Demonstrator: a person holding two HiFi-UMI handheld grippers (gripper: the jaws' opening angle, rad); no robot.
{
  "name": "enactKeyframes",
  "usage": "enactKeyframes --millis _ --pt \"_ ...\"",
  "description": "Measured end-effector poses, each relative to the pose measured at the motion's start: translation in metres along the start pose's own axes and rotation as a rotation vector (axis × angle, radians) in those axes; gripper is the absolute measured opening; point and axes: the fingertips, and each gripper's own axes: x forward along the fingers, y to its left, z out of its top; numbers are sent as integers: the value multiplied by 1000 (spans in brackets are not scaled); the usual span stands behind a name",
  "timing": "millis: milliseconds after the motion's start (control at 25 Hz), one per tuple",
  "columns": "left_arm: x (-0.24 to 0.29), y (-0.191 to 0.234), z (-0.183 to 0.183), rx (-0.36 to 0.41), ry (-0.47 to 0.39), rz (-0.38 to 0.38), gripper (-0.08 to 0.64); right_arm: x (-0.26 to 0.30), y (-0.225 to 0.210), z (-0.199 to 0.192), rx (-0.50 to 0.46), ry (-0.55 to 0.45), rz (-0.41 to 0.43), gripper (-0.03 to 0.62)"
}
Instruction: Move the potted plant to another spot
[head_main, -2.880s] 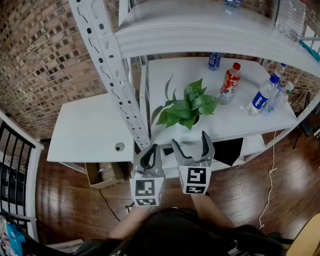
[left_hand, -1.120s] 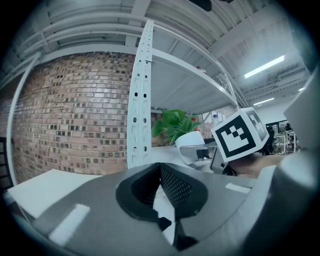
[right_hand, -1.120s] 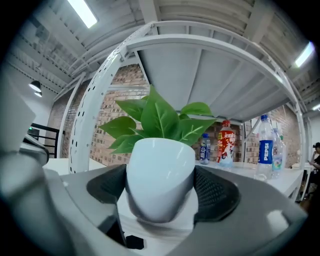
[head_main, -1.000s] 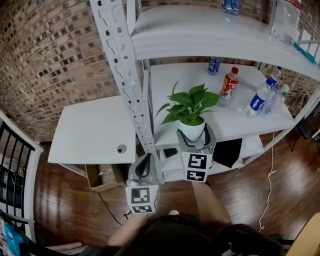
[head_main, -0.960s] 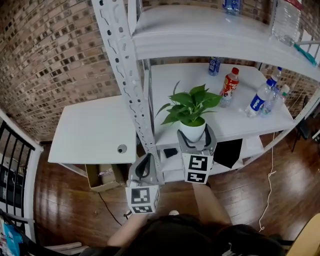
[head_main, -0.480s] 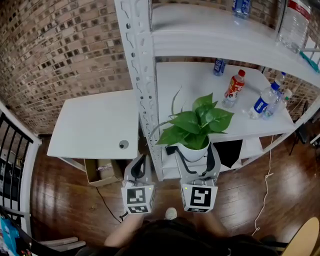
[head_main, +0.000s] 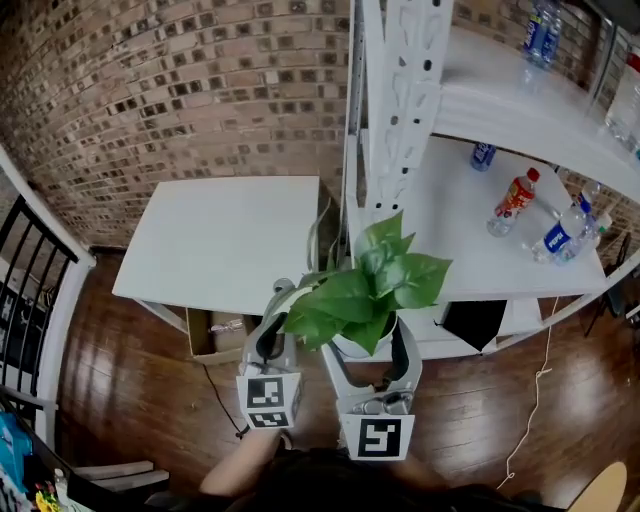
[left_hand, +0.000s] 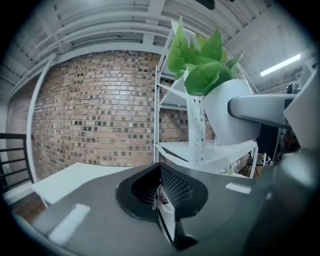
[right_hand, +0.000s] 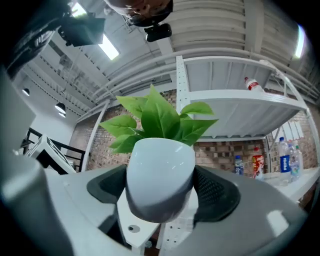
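Observation:
The potted plant (head_main: 365, 290) is green-leaved in a round white pot (right_hand: 160, 180). It hangs in the air in front of the shelf's upright post. My right gripper (head_main: 362, 338) is shut on the pot, one finger pressed against each side, and the pot fills the right gripper view between the dark pads (right_hand: 212, 192). My left gripper (head_main: 272, 335) is just left of the plant, shut with nothing in it, its pads (left_hand: 161, 200) meeting. In the left gripper view the pot (left_hand: 227, 117) shows at the upper right.
A white table (head_main: 220, 235) stands left of the white shelf unit, whose upright post (head_main: 405, 100) rises just behind the plant. Bottles, among them a red one (head_main: 510, 200), stand on the shelf board (head_main: 470, 265). A cardboard box (head_main: 215, 330) lies under the table. A black railing (head_main: 30, 290) runs at far left.
The plant has come off the shelf board, carried in my right gripper back toward me, up and leftward. My left gripper has moved alongside it, still shut.

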Motion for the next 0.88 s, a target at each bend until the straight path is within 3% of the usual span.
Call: enactKeyframes --millis 200,480,880 --pt "-16 82 1 -28 -6 91 17 46 63 -14 -1 19 87 422" --pt "-16 178 -1 -19 -134 83 17 115 125 -75 -27 106 83 422" --pt "32 256 -70 -24 -83 -36 17 183 180 -212 -78 234 -3 422"
